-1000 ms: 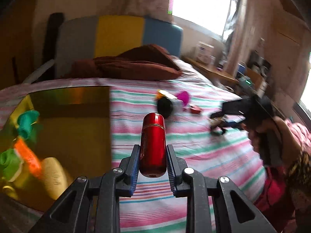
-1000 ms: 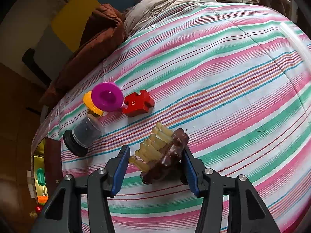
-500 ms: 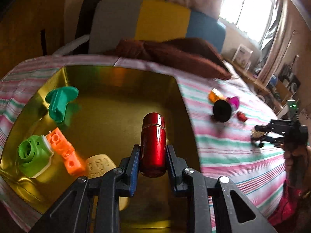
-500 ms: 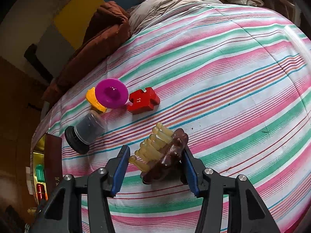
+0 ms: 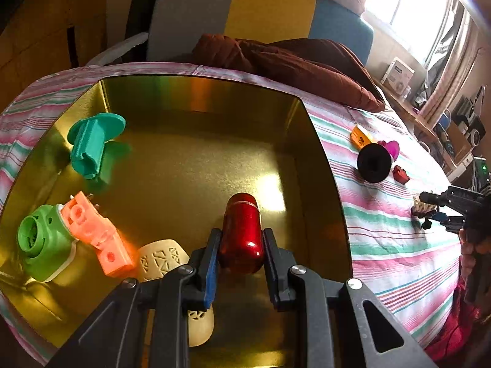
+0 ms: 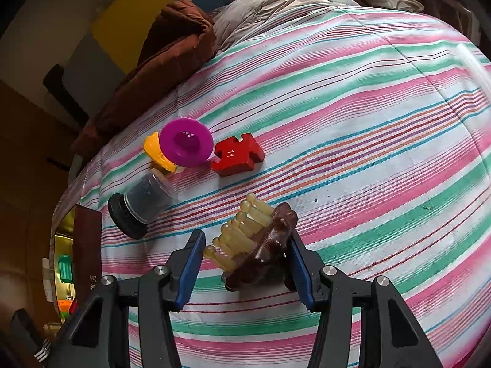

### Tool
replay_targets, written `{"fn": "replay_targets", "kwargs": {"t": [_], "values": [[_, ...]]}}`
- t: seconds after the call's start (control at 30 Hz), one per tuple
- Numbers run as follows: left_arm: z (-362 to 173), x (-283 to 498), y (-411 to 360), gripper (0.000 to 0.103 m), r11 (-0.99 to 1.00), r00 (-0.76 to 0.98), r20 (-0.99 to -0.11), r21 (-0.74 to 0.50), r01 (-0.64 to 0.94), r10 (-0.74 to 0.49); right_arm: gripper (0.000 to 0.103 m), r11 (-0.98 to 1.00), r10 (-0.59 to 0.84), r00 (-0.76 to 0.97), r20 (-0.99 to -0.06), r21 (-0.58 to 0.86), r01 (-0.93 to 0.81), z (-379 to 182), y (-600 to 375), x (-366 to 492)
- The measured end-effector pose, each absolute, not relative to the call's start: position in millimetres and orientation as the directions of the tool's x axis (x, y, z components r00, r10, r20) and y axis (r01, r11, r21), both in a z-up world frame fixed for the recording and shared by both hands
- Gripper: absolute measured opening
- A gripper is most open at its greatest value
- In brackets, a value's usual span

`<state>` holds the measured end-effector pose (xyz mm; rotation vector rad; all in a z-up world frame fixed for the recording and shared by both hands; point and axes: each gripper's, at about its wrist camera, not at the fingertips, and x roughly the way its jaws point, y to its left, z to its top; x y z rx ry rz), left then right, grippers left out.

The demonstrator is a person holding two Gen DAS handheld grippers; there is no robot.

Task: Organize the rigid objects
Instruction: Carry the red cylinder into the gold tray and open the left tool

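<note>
Striped cotton in pink, green and white covers the bed [image 6: 353, 116], with a brown blanket [image 5: 294, 61] bunched at its far end. Next in size, a gold metal tray [image 5: 172, 98] sits on the near left part of the bed. Inside it lie a light green round part [image 5: 40, 242], an orange block [image 5: 95, 233] touching it, a teal flanged piece [image 5: 92, 141] farther back, and a cream patterned piece [image 5: 165, 260] partly hidden under the left gripper [image 5: 241, 245]. That gripper hangs over the tray, its jaws clamped narrowly on a glossy red cylinder [image 5: 242, 230] pointing away from the camera.

On the bedspread to the right of the tray lie a clear jar with a black lid [image 6: 138, 205], a magenta disc [image 6: 185, 142] overlapping a yellow-orange piece [image 6: 155, 151], and a red puzzle piece [image 6: 237, 153] marked 11.

Nearer, the right gripper [image 6: 245, 254] has its jaws half-wide around a brown hair claw clip [image 6: 260, 242] with pale teeth, which rests on the bedspread; the right pad touches it, while the left pad stands just clear.
</note>
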<state>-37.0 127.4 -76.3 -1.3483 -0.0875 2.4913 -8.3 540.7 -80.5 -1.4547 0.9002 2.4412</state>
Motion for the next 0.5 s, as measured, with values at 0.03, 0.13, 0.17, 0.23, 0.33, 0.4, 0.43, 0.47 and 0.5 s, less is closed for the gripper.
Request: {"fn": "replay_targets", "kwargs": {"t": [0.03,0.13,0.17,0.23,0.33,0.4,0.43,0.47,0.5], "values": [[-76.4,-36.4,128.7,0.025,-0.952,-0.512,-0.809,-0.189,-0.239,0.289,0.054,-0.805,-0.163,-0.514,-0.842,0.415,-0.424,-80.5,541.0,-8.2],[-76.9,-31.9,129.9,0.033,-0.957,-0.517,-0.813,-0.164,-0.239,0.268,0.054,-0.802,-0.166,-0.516,-0.84,0.42,-0.426,-80.8,540.6,-8.9],[-76.5,-30.4,130.2,0.035,-0.958,-0.52,-0.813,-0.159,-0.237,0.264,0.054,-0.801,-0.166,-0.517,-0.84,0.42,-0.426,-80.9,540.4,-9.3],[-75.2,-27.2,131.3,0.039,-0.96,-0.528,-0.81,-0.147,-0.237,0.254,0.054,-0.801,-0.166,-0.517,-0.84,0.421,-0.426,-81.0,540.2,-9.3],[-72.4,-21.5,131.1,0.039,-0.959,-0.543,-0.8,-0.143,-0.243,0.257,0.054,-0.8,-0.167,-0.518,-0.839,0.423,-0.426,-80.9,540.1,-9.3],[-71.0,-15.9,129.2,0.041,-0.959,-0.552,-0.793,-0.144,-0.244,0.259,0.054,-0.798,-0.17,-0.518,-0.838,0.426,-0.426,-81.1,539.3,-9.6],[-70.6,-14.3,128.6,0.041,-0.96,-0.556,-0.79,-0.142,-0.243,0.258,0.054,-0.797,-0.174,-0.52,-0.836,0.43,-0.425,-80.8,539.1,-9.3],[-69.6,-10.8,127.2,0.041,-0.96,-0.565,-0.784,-0.141,-0.24,0.257,0.054,-0.795,-0.177,-0.522,-0.834,0.434,-0.423,-80.4,538.5,-9.2],[-69.1,-10.0,127.4,0.041,-0.96,-0.569,-0.781,-0.142,-0.24,0.257,0.054,-0.795,-0.178,-0.524,-0.833,0.436,-0.422,-79.9,537.9,-8.9]]}}
